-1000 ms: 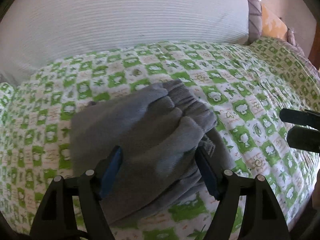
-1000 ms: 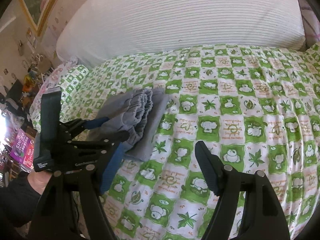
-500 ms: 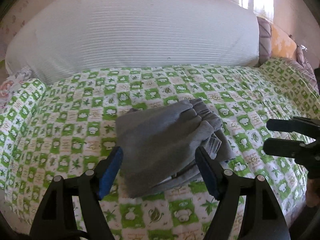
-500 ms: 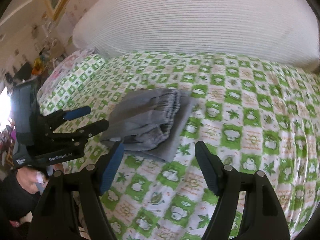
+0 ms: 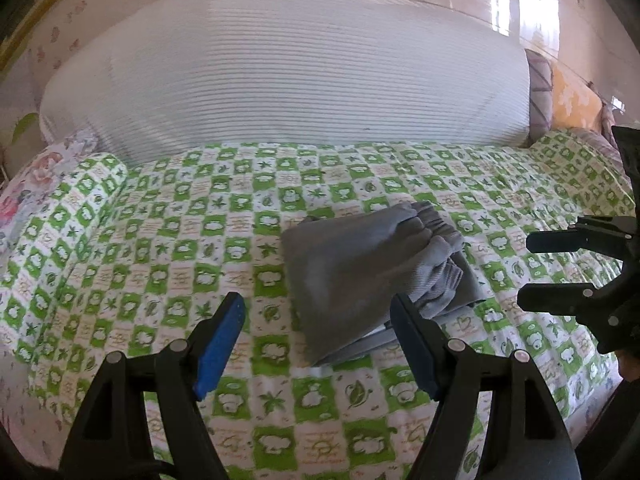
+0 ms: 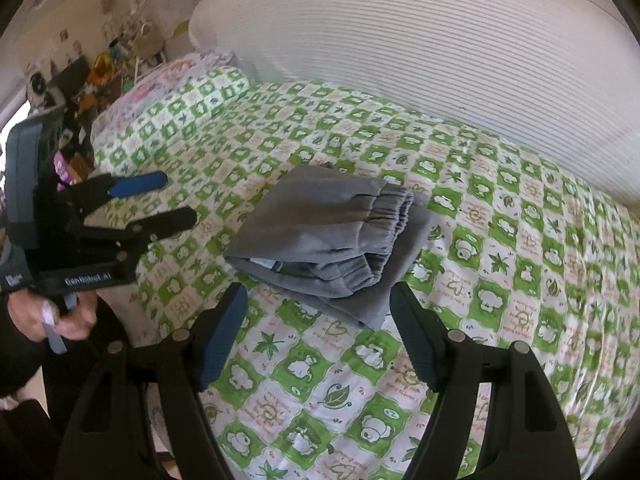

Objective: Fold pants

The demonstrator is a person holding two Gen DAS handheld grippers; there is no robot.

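Green-checked bedsheet [image 5: 160, 264] carries the folded pants [image 5: 360, 272], lying just ahead of both wide, empty tongs: slightly right of the left gripper [image 5: 316, 344], centred before the right gripper [image 6: 316, 336], waistband rightward.

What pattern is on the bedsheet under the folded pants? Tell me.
Green-and-white checks with leaf and animal prints on the cotton bedsheet, clearest in the right wrist view.

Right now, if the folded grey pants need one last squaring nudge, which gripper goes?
Probably right gripper: open, the folded grey pants sit centred just ahead. Left gripper, also open, has them off toward its right finger.
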